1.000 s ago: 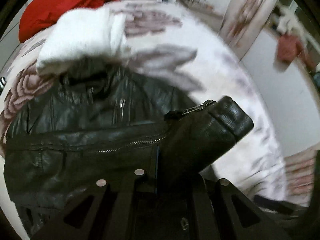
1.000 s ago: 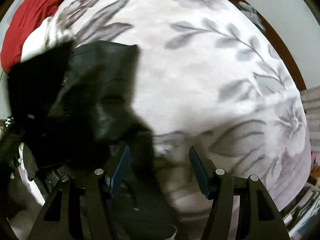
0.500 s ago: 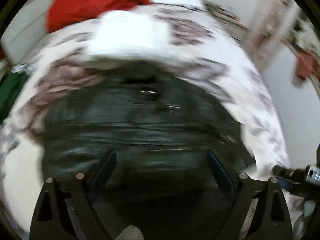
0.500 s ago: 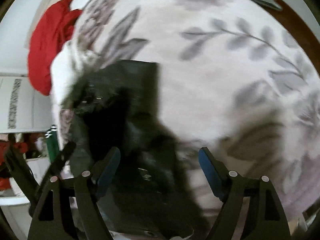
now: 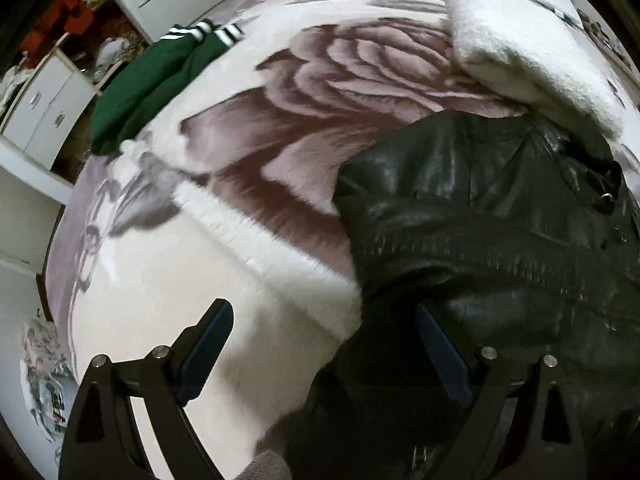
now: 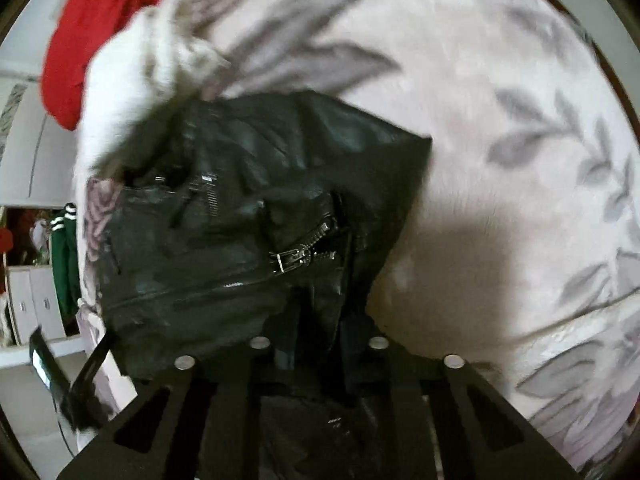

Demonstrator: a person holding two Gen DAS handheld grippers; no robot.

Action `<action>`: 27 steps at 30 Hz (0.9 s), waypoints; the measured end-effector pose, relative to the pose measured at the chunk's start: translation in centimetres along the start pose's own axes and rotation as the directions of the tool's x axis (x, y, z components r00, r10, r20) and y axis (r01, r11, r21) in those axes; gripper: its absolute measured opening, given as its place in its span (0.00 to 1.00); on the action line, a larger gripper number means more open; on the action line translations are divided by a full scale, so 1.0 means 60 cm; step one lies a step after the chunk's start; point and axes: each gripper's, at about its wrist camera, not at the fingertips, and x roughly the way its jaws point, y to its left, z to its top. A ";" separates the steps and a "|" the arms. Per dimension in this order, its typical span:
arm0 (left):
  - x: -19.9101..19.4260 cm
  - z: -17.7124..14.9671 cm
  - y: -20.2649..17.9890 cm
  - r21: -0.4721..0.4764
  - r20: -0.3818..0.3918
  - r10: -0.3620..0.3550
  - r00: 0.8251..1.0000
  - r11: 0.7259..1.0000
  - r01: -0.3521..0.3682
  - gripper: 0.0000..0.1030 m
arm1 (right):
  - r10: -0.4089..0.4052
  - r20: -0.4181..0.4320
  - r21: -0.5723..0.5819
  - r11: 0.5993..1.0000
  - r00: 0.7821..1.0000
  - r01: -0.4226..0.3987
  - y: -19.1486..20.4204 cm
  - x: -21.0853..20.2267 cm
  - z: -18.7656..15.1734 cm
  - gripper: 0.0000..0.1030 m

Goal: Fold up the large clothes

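Observation:
A black leather jacket (image 5: 500, 216) with silver zips lies partly folded on a flowered blanket (image 5: 280, 128). My left gripper (image 5: 324, 340) is open and empty, low over the blanket at the jacket's left edge; its right finger is against the leather. In the right wrist view the jacket (image 6: 248, 216) fills the left middle. My right gripper (image 6: 318, 354) is shut on the jacket's near edge, beside the buckle and zip (image 6: 304, 256); leather bunches between the jaws.
A white fleece garment (image 5: 520, 40) lies beyond the jacket's collar. A red garment (image 6: 92, 28) lies at the far end of the bed. A green striped garment (image 5: 148, 84) sits at the left edge. White drawers (image 5: 44, 108) stand beside the bed.
My left gripper let go of the jacket sleeve, opened and swung to the jacket's left edge. My right gripper, open before, has closed on the jacket's near edge.

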 end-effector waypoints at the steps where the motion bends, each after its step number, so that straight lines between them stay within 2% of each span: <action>1: 0.016 0.004 -0.005 0.005 -0.020 0.005 1.000 1.000 -0.004 1.00 | 0.004 0.017 0.006 1.000 1.000 -0.004 -0.001 -0.011 -0.002 0.12; 2: 0.029 0.007 -0.008 0.003 -0.037 -0.002 0.999 1.000 0.002 1.00 | 0.001 0.026 0.011 1.000 1.000 -0.001 -0.006 -0.015 -0.001 0.11; 4: 0.050 0.009 -0.004 -0.032 -0.063 -0.063 0.996 0.998 0.062 1.00 | -0.024 0.024 0.015 1.000 0.999 0.024 -0.019 -0.002 -0.002 0.11; 7: 0.070 0.007 0.011 -0.083 -0.069 -0.152 0.986 0.986 0.146 1.00 | -0.089 -0.039 0.023 0.996 0.995 0.090 -0.043 0.059 0.000 0.11; 10: 0.065 -0.001 0.026 -0.099 -0.066 -0.192 0.979 0.978 0.185 1.00 | -0.151 -0.087 -0.046 0.988 0.985 0.148 -0.030 0.101 0.009 0.15; 11: 0.058 -0.003 0.033 -0.109 -0.072 -0.203 0.976 0.975 0.195 1.00 | -0.148 -0.097 -0.043 0.989 0.984 0.145 -0.029 0.098 0.011 0.16; 12: 0.042 -0.007 0.047 -0.121 -0.073 -0.218 0.973 0.971 0.209 1.00 | -0.122 -0.112 -0.029 0.992 0.986 0.119 -0.031 0.087 0.013 0.23; 15: -0.013 -0.040 0.095 -0.124 -0.056 -0.241 0.969 0.965 0.232 1.00 | -0.070 -0.142 0.010 0.997 0.987 0.073 -0.049 0.036 -0.007 0.61; 17: -0.046 -0.084 0.132 -0.127 -0.062 -0.264 0.963 0.959 0.254 1.00 | -0.049 -0.146 0.041 0.998 0.988 0.055 -0.069 0.004 -0.043 0.63; 19: -0.055 -0.130 0.159 -0.129 -0.101 -0.271 0.957 0.958 0.258 1.00 | -0.045 -0.181 0.077 0.995 0.982 0.060 -0.092 -0.008 -0.089 0.63; 21: -0.037 -0.179 0.176 -0.159 -0.184 -0.300 0.936 0.949 0.273 1.00 | -0.033 -0.218 0.125 0.990 0.975 0.062 -0.119 -0.007 -0.143 0.63; 24: 0.006 -0.230 0.182 -0.239 -0.270 -0.396 0.878 0.910 0.338 0.99 | 0.014 -0.254 0.226 0.973 0.967 0.046 -0.153 0.018 -0.213 0.63; 25: 0.014 -0.237 0.182 -0.256 -0.256 -0.427 0.867 0.895 0.365 0.89 | 0.030 -0.253 0.252 0.967 0.967 0.036 -0.160 0.029 -0.228 0.63; 26: 0.018 -0.239 0.179 -0.256 -0.237 -0.431 0.871 0.892 0.372 0.65 | 0.041 -0.247 0.273 0.962 0.968 0.029 -0.165 0.037 -0.240 0.63; 27: 0.019 -0.237 0.176 -0.248 -0.221 -0.429 0.876 0.893 0.375 0.48 | 0.052 -0.245 0.284 0.959 0.968 0.021 -0.164 0.050 -0.250 0.63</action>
